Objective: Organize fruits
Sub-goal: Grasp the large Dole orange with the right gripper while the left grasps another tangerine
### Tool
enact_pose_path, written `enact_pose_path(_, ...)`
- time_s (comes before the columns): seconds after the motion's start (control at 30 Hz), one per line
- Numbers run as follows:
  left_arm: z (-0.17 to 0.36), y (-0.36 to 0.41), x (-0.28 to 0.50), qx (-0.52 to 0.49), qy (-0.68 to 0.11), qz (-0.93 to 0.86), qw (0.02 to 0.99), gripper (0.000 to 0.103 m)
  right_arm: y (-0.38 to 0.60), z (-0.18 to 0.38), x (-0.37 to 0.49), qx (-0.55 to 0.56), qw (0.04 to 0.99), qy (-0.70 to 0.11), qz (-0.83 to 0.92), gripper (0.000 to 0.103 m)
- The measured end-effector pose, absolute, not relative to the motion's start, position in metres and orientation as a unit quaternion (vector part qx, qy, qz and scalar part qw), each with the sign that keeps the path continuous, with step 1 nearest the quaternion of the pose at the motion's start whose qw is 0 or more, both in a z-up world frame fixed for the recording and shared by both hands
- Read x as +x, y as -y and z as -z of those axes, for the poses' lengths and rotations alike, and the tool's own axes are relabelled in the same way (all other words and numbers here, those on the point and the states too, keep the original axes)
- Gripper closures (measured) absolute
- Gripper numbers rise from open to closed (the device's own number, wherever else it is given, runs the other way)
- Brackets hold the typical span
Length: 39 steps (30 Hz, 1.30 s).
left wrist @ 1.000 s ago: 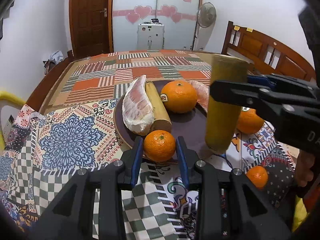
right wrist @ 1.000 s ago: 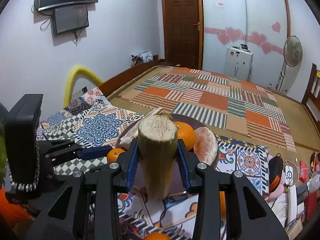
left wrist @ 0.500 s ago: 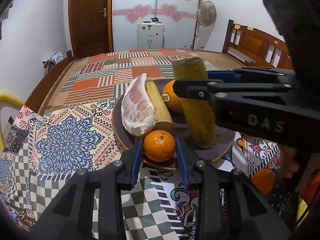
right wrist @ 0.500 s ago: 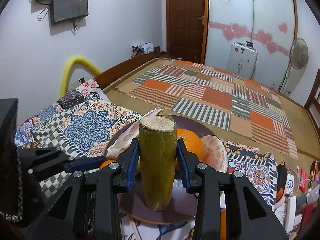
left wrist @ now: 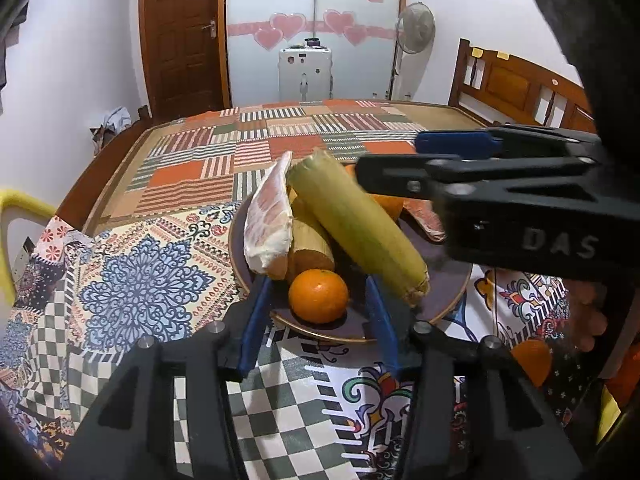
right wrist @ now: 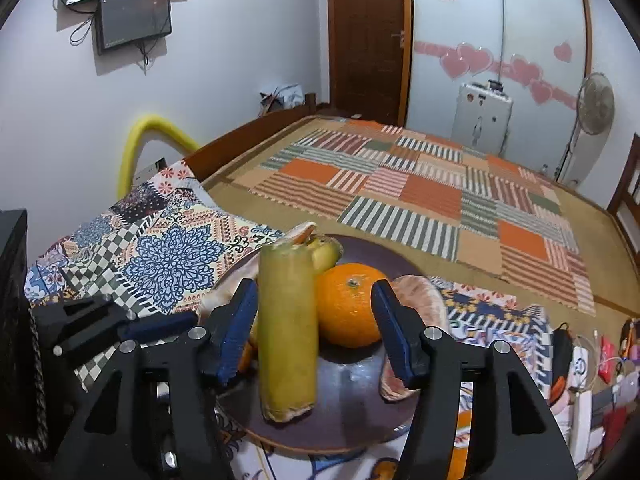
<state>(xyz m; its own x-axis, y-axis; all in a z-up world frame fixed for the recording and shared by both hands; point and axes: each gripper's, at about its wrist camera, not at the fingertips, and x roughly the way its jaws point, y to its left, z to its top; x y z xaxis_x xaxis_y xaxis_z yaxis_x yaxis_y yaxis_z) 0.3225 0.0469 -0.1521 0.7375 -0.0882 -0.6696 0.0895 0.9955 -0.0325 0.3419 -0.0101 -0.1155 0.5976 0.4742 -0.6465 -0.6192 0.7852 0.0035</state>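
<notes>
Plate (left wrist: 448,304) looked dark, semi-glossy w/ a paler rim. Sugarcane piece (left wrist: 356,228) had matt, fibrous yellow-green skin & rough cut ends; mandarin (left wrist: 319,295) had shiny, dimpled peel. Printed cloth (left wrist: 148,280) was matt fabric. Left tongs (left wrist: 318,316) & right tongs (right wrist: 316,332) were matt black plastic w/ blue pads & metal screws.

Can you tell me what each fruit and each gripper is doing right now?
Sugarcane piece: on the plate, tilted, released.
Small orange: on plate, between left gripper fingers, not squeezed.
Big orange: on plate.
Right gripper: open.
Left gripper: open.
</notes>
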Motion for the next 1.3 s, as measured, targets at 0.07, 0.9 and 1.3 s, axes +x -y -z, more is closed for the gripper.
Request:
enact_pose_path(0.07,0.148,-0.046,0.318,0.002,-0.355,0.046,0.934,0.055,0.017,0.111,0.336,-0.109,0.891,-0.319,-0.305,0.048)
enact_pose_path(0.9,0.118,-0.023,0.283,-0.006,-0.344,0.074,0.936,0.050,0.109,0.145,0.320,-0.085,0.902,-0.364,-0.215,0.042)
enact_pose_path(1.3,0.137,-0.001,0.291,0.017,-0.359,0.095,0.928,0.043,0.106,0.170,0.342,-0.088,0.893,-0.392,-0.202,0.030)
